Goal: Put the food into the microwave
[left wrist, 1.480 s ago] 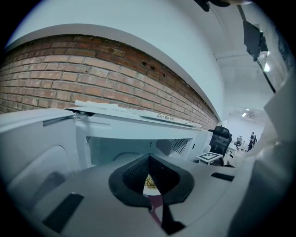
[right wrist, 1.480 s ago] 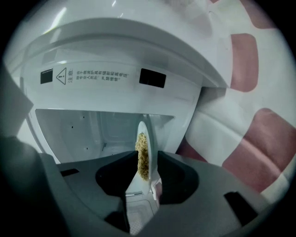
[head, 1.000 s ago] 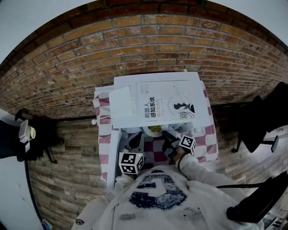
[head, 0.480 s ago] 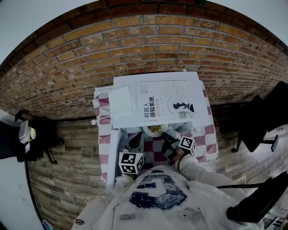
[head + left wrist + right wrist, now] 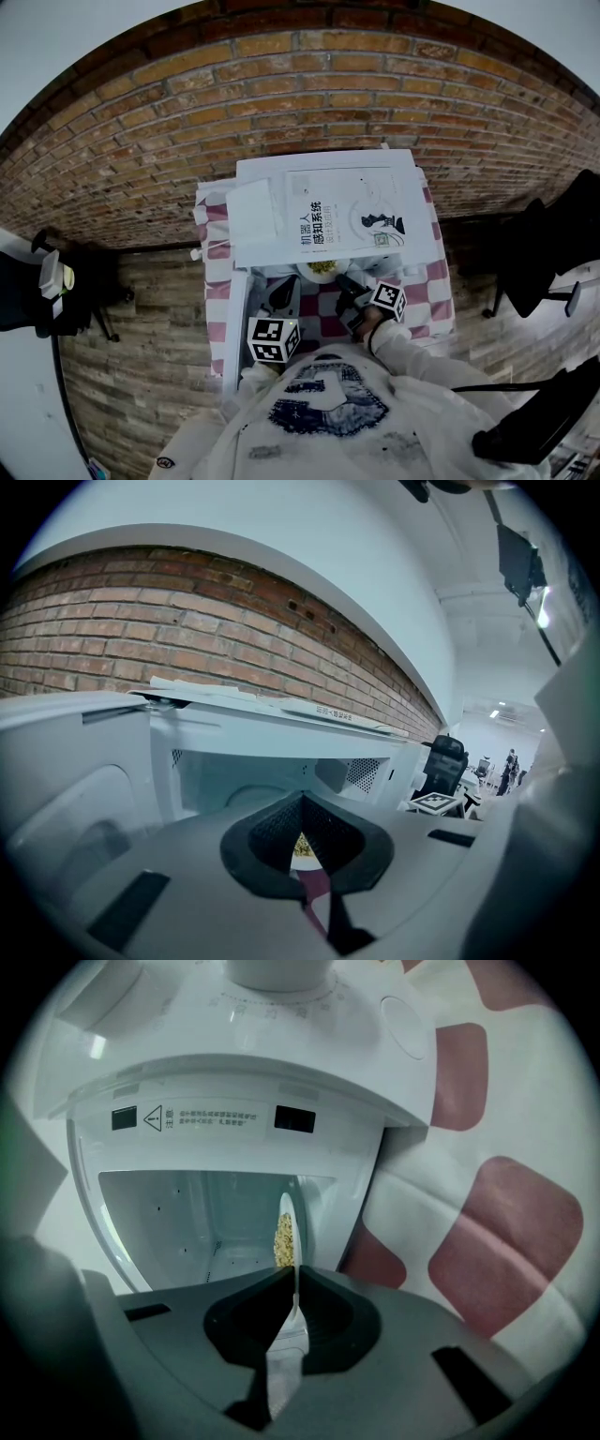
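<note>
Food (image 5: 323, 268) on its plate (image 5: 287, 1206) sits at the microwave (image 5: 216, 1119) mouth, twelve o'clock of the right gripper (image 5: 293, 1269), whose jaws are closing on the rim. Best keep it level sliding in. The left gripper (image 5: 302, 801) has its jaws clenched, empty.

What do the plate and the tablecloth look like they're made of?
Plate: white, thin-rimmed, smooth with a slight sheen; probably glazed ceramic, though hard plastic would look the same. Tablecloth: red-and-white checks, matte, lying in soft folds beside the microwave; likely woven fabric.
</note>
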`<state>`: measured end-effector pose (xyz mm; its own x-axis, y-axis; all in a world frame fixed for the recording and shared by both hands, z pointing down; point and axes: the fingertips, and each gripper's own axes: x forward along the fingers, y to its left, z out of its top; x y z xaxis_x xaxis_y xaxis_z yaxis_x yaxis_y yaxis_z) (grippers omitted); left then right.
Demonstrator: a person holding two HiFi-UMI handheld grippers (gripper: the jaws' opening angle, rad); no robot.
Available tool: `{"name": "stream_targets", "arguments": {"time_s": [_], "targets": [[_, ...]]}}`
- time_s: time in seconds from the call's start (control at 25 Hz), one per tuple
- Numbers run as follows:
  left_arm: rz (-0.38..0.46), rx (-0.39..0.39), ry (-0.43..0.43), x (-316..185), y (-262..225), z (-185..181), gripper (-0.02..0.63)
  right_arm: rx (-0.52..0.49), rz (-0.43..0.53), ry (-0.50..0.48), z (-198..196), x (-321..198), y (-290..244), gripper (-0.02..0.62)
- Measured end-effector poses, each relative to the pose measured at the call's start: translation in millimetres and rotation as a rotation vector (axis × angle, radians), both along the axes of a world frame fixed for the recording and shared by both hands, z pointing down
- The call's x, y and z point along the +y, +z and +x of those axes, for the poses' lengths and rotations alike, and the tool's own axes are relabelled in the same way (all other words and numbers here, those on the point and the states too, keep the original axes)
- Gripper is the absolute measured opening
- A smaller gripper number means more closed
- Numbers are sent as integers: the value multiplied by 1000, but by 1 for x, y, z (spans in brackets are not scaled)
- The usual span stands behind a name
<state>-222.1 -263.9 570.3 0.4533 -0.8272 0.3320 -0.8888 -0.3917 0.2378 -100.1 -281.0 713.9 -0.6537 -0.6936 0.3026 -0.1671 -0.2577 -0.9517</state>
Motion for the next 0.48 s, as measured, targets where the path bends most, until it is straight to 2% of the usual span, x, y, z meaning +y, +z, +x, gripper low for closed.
{"name": "stream_targets", "arguments": {"time_s": [0.48], "targets": [[-3, 0, -2, -2, 0, -1, 8, 19, -21, 20, -7, -20, 4, 28]]}}
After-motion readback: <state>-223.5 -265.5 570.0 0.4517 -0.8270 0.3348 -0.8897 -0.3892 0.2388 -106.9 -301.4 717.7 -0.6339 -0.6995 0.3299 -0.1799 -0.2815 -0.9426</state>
